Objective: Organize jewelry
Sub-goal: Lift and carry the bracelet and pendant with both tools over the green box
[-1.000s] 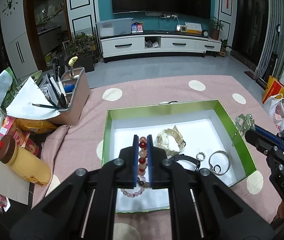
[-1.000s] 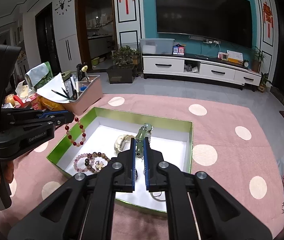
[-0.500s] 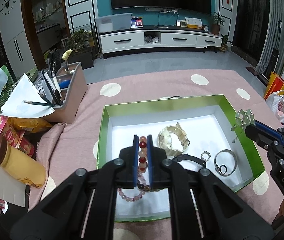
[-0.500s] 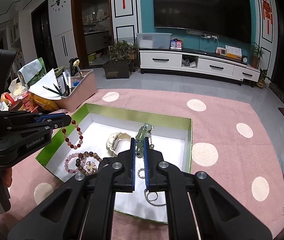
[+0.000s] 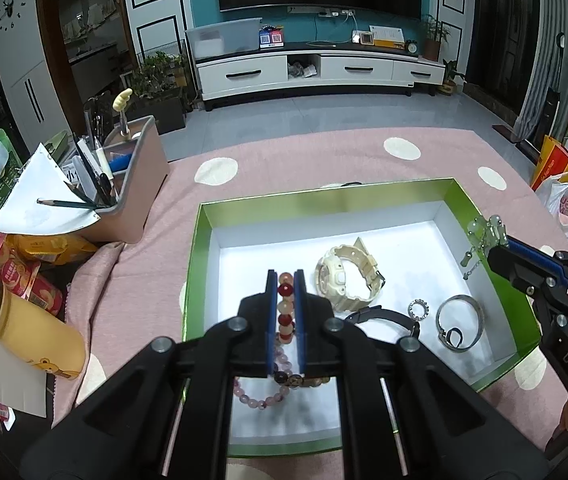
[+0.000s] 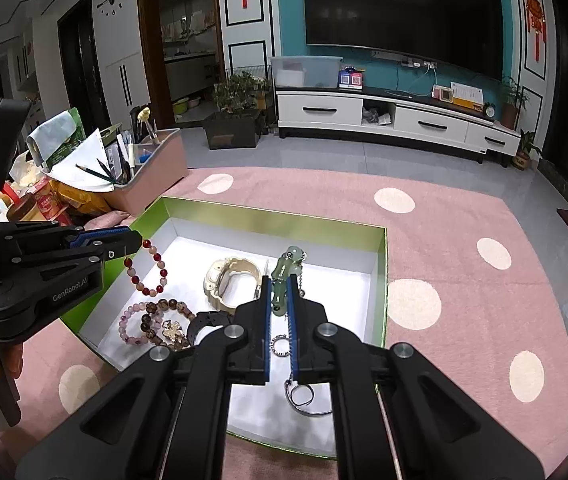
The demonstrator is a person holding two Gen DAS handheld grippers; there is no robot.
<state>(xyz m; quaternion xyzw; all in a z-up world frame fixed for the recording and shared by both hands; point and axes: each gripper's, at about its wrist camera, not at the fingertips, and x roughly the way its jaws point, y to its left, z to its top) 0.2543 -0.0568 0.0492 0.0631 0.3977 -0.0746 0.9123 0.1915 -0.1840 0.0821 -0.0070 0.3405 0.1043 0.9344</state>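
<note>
Jewelry fills a shallow green box (image 5: 488, 216) with a white floor, sitting on a pink spotted cloth (image 5: 284, 160) at the centre of both views. Left gripper (image 5: 285, 300), low in the left wrist view, has its fingers nearly together, pinching a red and pale bead bracelet (image 5: 286, 308) — in the right wrist view that bracelet (image 6: 145, 268) dangles in a loop from the tips at the frame's left, above the box's left part. Right gripper (image 6: 277, 300) is likewise closed on a pale green jade pendant (image 6: 286, 272) with a fine chain, held over the middle of the box.

On the box floor lie a cream wristwatch (image 5: 344, 276) near the centre, a small beaded ring (image 5: 418, 309) and a silver bangle (image 5: 460, 322) to its right, and a pink bead bracelet (image 6: 133, 322) touching a brown bead bracelet (image 6: 167, 320) at the lower left. A pink desk organizer (image 5: 135, 184) with pens stands outside the box, in the left of the frame, well apart from a yellow bottle (image 5: 27, 328) lying lower left.
</note>
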